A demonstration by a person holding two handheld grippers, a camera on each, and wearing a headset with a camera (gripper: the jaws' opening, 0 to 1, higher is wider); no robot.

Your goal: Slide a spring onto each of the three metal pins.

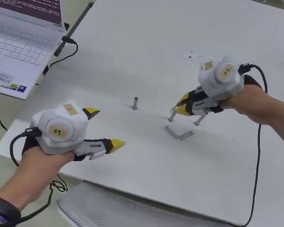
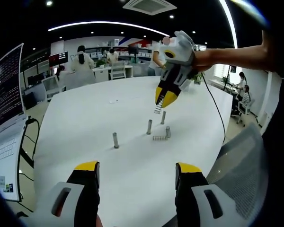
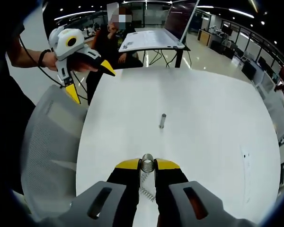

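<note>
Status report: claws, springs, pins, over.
Left claw open, idle. Right claw shut on spring, over a pin. Two spare springs lying on table. Nothing in the way.

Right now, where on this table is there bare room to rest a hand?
Free: the broad stretch between the laptop and the lone pin, and the far table top. Crowded: around the right gripper, two pins and loose springs.

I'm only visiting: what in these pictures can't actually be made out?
1. Right gripper view: lower end of the spring in the right gripper, hidden behind its own jaws.
2. Head view: whether that spring is over the pin below it; too small.
3. Head view: whether the loose springs number one or two; they overlap.
4. Head view: the laptop screen, cut off by the top edge.
</note>
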